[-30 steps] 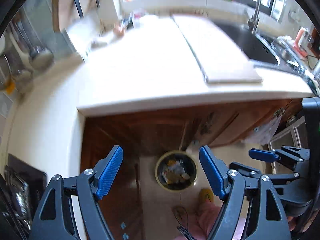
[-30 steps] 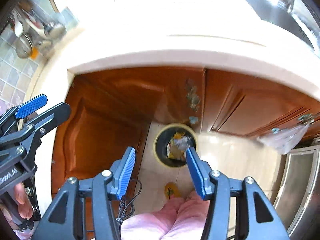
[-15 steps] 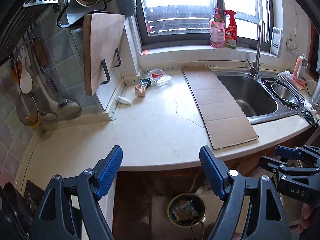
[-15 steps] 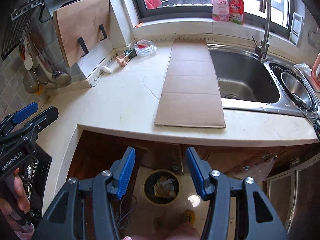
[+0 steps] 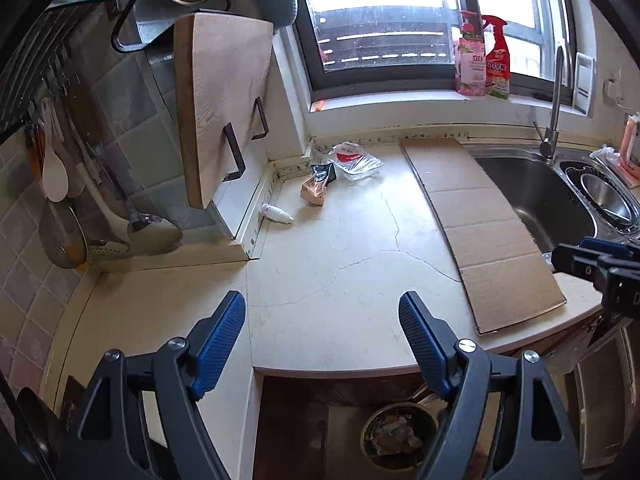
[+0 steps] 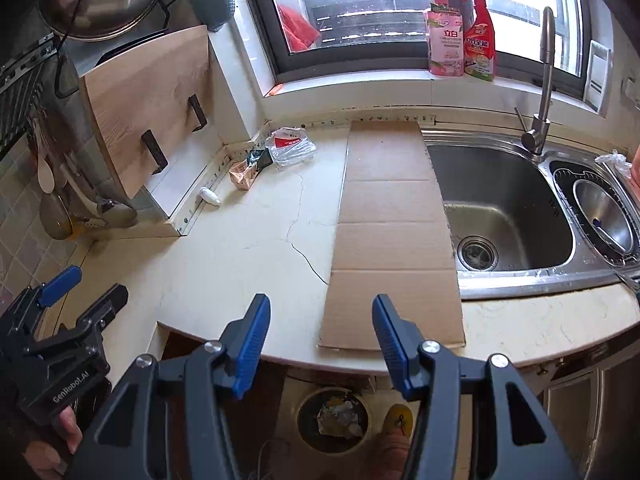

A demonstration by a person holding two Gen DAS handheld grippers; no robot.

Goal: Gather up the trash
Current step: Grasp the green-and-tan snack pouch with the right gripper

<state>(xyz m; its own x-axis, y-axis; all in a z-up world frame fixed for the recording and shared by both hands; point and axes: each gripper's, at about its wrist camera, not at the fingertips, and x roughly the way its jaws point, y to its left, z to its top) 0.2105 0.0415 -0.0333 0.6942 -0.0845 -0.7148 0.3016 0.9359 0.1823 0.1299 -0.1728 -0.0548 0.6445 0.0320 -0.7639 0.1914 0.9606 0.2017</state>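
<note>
Blue pads: both hand-held grippers have blue pads on black arms.
Left hand-held gripper [image 5: 322,332]: its jaws are spread wide with nothing between them. It hangs over the near edge of the table.
Right hand-held gripper [image 6: 320,332]: its jaws are spread too and it is not grasping anything. It hangs over the near end of the cardboard.
Trash bin [image 6: 334,420]: round, on the floor below the near edge of the table, with crumpled scraps inside.
Table [image 5: 328,264]: pale stone with thin cracks.
Cardboard [image 6: 394,240]: a long flat strip lying on the table, just beside the sink [image 6: 500,200], running from the near edge to the back wall.
Small white bottle [image 5: 277,213]: lying on its side on the table, far left of the cardboard, close to the wall strip.
Tan wrapper [image 5: 314,193]: trash on the table, a bit behind the white bottle.
Dark packet [image 5: 323,171]: touching the tan wrapper, on its far side.
Clear plastic bag [image 5: 356,160]: crumpled, with red print, in the back corner of the table, left of the cardboard.
Wooden board [image 5: 224,100]: standing up against the wall, left of the trash.
Two bottles: a pink bottle [image 6: 444,36] and a red spray bottle [image 6: 480,36] on the window sill behind the sink.
</note>
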